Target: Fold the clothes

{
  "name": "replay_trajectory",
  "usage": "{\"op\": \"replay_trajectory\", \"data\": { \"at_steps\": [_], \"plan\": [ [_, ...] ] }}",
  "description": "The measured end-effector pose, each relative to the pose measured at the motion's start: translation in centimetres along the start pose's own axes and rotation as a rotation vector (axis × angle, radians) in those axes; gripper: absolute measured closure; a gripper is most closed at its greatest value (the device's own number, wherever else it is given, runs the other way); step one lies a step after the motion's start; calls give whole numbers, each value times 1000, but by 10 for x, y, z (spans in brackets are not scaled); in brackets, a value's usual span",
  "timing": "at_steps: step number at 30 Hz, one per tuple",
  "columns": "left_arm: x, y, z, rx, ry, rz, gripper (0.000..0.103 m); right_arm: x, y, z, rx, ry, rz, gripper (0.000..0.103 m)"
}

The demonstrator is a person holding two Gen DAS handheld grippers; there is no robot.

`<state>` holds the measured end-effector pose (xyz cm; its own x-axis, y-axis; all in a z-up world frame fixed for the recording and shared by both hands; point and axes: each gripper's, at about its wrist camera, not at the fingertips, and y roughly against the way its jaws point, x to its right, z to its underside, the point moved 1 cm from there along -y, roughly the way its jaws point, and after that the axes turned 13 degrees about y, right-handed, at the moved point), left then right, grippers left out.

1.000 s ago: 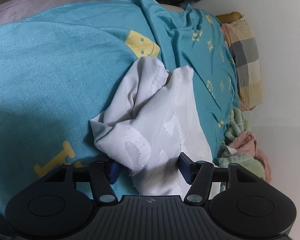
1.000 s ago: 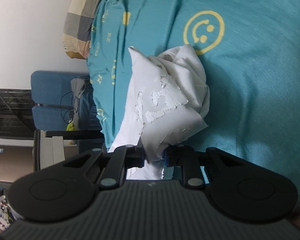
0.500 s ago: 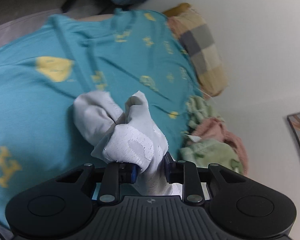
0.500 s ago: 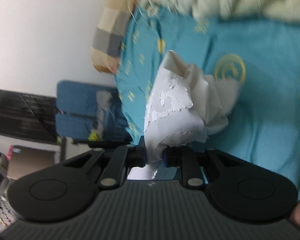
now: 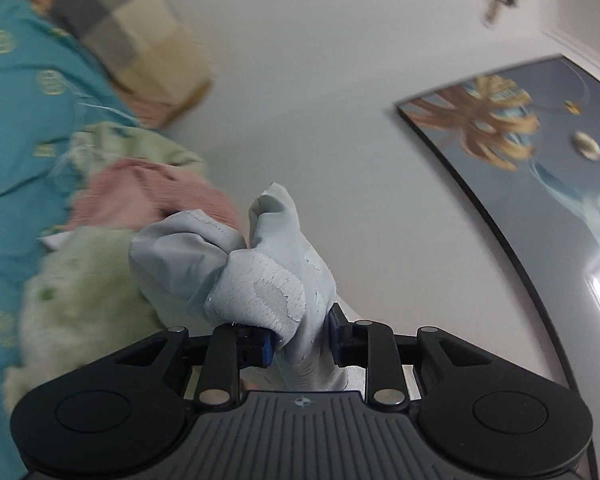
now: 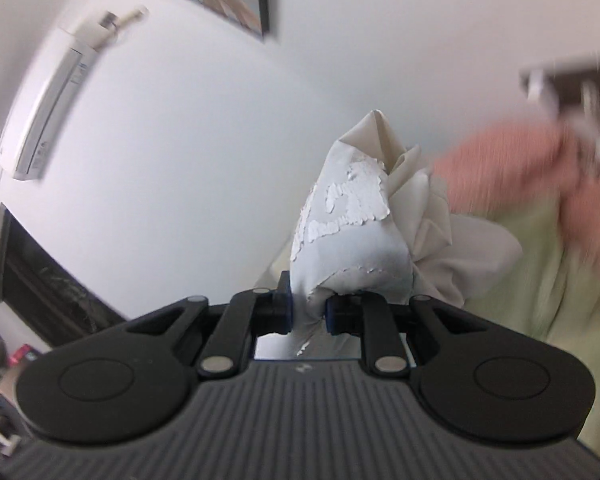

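Two hand-held grippers hold one white garment [image 5: 268,276] between them. The left hand-held gripper [image 5: 300,344], which a second ago stood wide around the cloth as it lay on the bed, is now clamped on a bunched fold of it. The right hand-held gripper [image 6: 309,314] was pinched on another fold then and is pinched on it now, its jaws narrow with fabric pressed between them. Since then both views have swung up from the teal bedsheet [image 5: 16,128] to the white wall [image 5: 320,80]; the garment no longer lies on the bed but hangs in the air in front of both cameras, its cracked white print [image 6: 352,200] facing the right camera.

For the task, this probably means the garment is being picked up to be shaken out or spread before any fold is made; it is still crumpled, so the folding itself looks not yet started.

By count: one white garment held, one heap of other clothes on the bed showing a pink piece [image 5: 148,196] and a pale green piece [image 5: 84,288], one checked pillow [image 5: 128,40], one framed picture [image 5: 520,140] on the wall, and one air conditioner [image 6: 60,100] high up in the right view.
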<state>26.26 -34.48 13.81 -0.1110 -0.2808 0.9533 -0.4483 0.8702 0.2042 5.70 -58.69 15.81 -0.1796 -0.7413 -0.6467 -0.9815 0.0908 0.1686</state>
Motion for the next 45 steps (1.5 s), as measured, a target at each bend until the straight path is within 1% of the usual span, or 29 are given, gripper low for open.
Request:
{"op": "replay_trajectory", "data": {
  "at_steps": [2, 4, 6, 8, 9, 11, 13, 16, 17, 18, 19, 20, 21, 22, 24, 25, 26, 28, 31, 33, 36, 41, 45],
  "plan": [
    [-1, -29, 22, -29, -64, 6, 73, 19, 5, -1, 5, 34, 47, 84],
    [-31, -54, 38, -80, -110, -62, 73, 43, 6, 12, -31, 39, 105, 84],
    [-68, -74, 50, -138, -136, -143, 73, 70, 7, 35, -108, 10, 166, 84],
    [-99, -75, 66, -187, -156, -224, 73, 91, 7, 65, -214, -21, 221, 84],
    [-112, -72, 71, -201, -178, -245, 72, 99, 7, 80, -257, -27, 241, 84],
    [-128, -68, 76, -216, -209, -262, 70, 109, 8, 101, -286, -18, 262, 85],
    [-136, -63, 75, -218, -229, -261, 67, 110, 8, 105, -270, 8, 269, 85],
    [-125, -54, 75, -202, -319, -301, 58, 107, 5, 111, -258, 5, 283, 84],
    [-121, -50, 75, -197, -352, -318, 52, 108, 6, 113, -260, -6, 287, 82],
    [-116, -44, 76, -197, -385, -336, 43, 108, 10, 116, -263, -15, 291, 80],
    [-110, -36, 76, -192, -420, -351, 37, 105, 14, 117, -268, -12, 299, 79],
    [-103, -27, 77, -186, -455, -365, 26, 100, 19, 115, -273, -1, 309, 75],
    [-94, -15, 81, -166, -499, -378, 17, 94, 25, 115, -275, 17, 318, 68],
    [-87, -6, 84, -150, -537, -381, 15, 87, 31, 115, -272, 41, 324, 62],
    [-73, 14, 90, -125, -598, -384, 5, 72, 46, 115, -249, 94, 324, 35],
    [-66, 24, 93, -115, -622, -384, 2, 64, 53, 114, -228, 123, 327, 30],
    [-59, 35, 96, -104, -645, -384, 0, 55, 62, 112, -204, 157, 328, 24],
    [-41, 60, 104, -78, -690, -380, 0, 33, 80, 108, -170, 233, 325, 24],
    [-14, 99, 120, -32, -763, -370, 0, -2, 106, 107, -144, 335, 322, 24],
    [4, 128, 134, 7, -811, -366, 0, -23, 122, 109, -129, 402, 321, 24],
    [19, 165, 149, 50, -850, -347, 0, -51, 146, 117, -103, 482, 318, 24],
    [30, 212, 173, 86, -904, -342, 0, -79, 172, 136, -75, 585, 317, 24],
    [29, 239, 189, 109, -938, -337, 0, -92, 183, 153, -59, 615, 303, 24]
  ]
}}
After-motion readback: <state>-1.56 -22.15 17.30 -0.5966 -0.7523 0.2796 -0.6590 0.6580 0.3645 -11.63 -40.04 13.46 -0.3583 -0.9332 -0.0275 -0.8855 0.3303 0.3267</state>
